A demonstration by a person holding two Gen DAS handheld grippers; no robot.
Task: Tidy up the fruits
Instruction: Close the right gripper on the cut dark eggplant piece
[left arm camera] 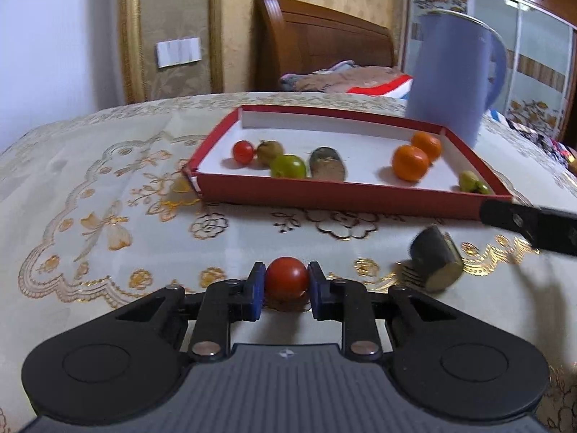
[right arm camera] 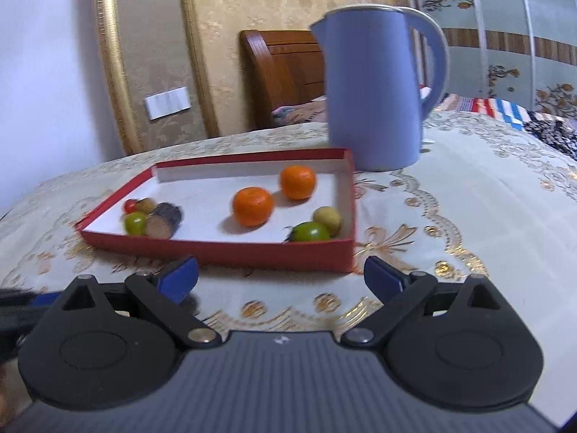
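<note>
Nearest, left gripper (left arm camera: 286,290) pinching a red cherry tomato (left arm camera: 286,277) between its blue pads, down on the embroidered tablecloth (left arm camera: 108,216), short of the red tray (left arm camera: 324,198). Just to the right, a dark cut cylinder piece (left arm camera: 436,261) lying tilted on the cloth, near a black finger of the other tool at the frame edge. Right gripper (right arm camera: 281,279) spread wide, nothing between the jaws, hovering before the tray's near wall. Inside the tray: at left a small red tomato (left arm camera: 242,151), a brownish fruit (left arm camera: 269,151), a green tomato (left arm camera: 288,166) and a second dark cylinder piece (left arm camera: 327,164) bunched together; toward the right two oranges (left arm camera: 410,162) touching; in the near right corner a yellowish fruit (right arm camera: 327,219) beside another green tomato (right arm camera: 310,231). Beyond the tray, a blue kettle (right arm camera: 375,90) upright on the cloth. Farthest, a wooden headboard (left arm camera: 317,43) against the wall.
</note>
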